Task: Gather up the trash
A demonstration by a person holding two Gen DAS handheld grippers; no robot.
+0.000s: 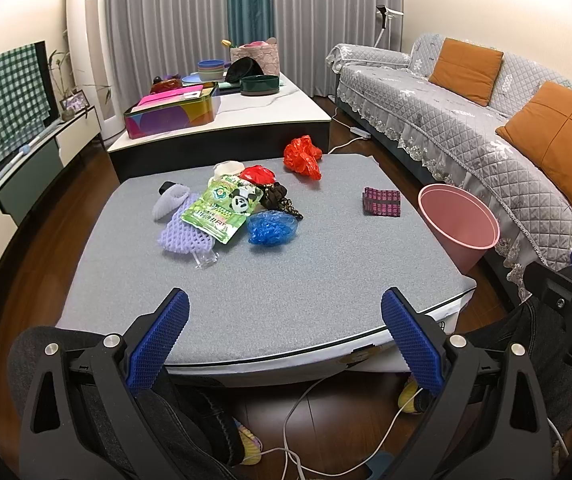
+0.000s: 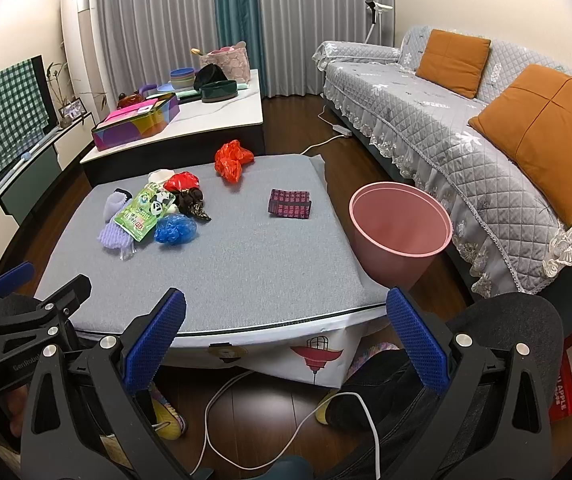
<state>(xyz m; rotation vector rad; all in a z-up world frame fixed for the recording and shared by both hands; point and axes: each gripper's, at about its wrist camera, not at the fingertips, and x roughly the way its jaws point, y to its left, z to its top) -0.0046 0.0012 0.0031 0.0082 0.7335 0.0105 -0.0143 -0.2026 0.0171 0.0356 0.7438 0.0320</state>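
Left gripper [image 1: 285, 334]: wide apart, holding nothing, low at the near edge of the table [image 1: 326, 280].
Right gripper [image 2: 286, 336]: wide apart too, holding nothing, at the near edge beside the left one.
Trash pile: ahead of both grippers and off to their left — a green panda pouch [image 1: 221, 208] lies on top of a purple foam net [image 1: 183, 232].
Blue crinkly bag [image 1: 271, 228]: just beside the pouch, on its right.
White foam net [image 1: 169, 202]: at the far left of the pile.
Dark scrunched wrapper [image 1: 279, 198]: behind the blue bag, touching the pile.
Small red bag [image 1: 257, 174]: at the back of the pile.
Clear plastic bit [image 1: 207, 260]: the piece of the pile nearest the left gripper.
Orange-red bag [image 1: 304, 156]: alone — far ahead, near the far edge of the table.
Dark patterned packet [image 2: 290, 204]: alone, ahead of the right gripper, well apart from the pile.
Pink bin [image 2: 400, 228]: on the floor, ahead and to the right of the right gripper, just beside the table.
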